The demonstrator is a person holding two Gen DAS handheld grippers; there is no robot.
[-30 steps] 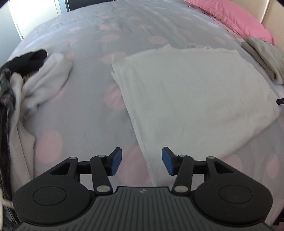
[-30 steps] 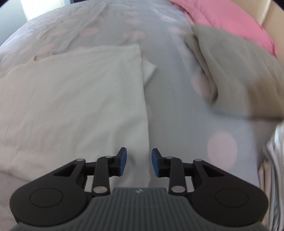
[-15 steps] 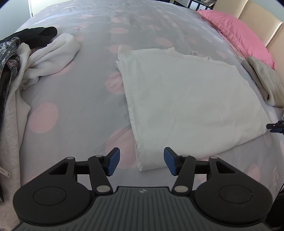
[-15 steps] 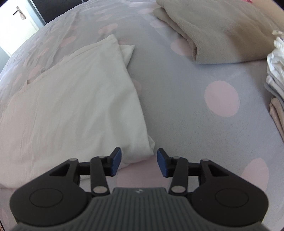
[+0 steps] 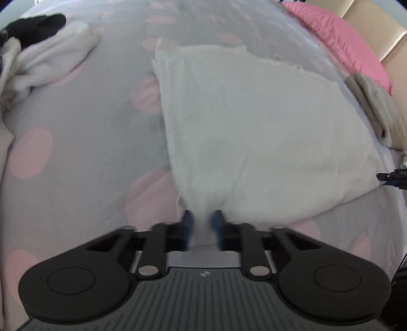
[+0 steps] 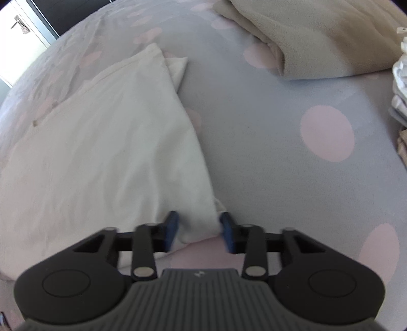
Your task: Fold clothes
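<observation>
Bedroom (bed [image 5: 76, 142], pink pillow [image 5: 338, 38])

A grey bedsheet [image 5: 84, 142] with pale pink dots covers the bed. In the left wrist view a pink pillow [image 5: 340, 35] lies at two o'clock against a tan headboard [image 5: 381, 33]. In the right wrist view a white door [image 6: 17, 38] with a handle [image 6: 21, 24] shows at ten o'clock, beside a dark panel [image 6: 76, 7] at eleven o'clock. One large pink dot [image 6: 326, 133] sits at three o'clock on the sheet.
</observation>
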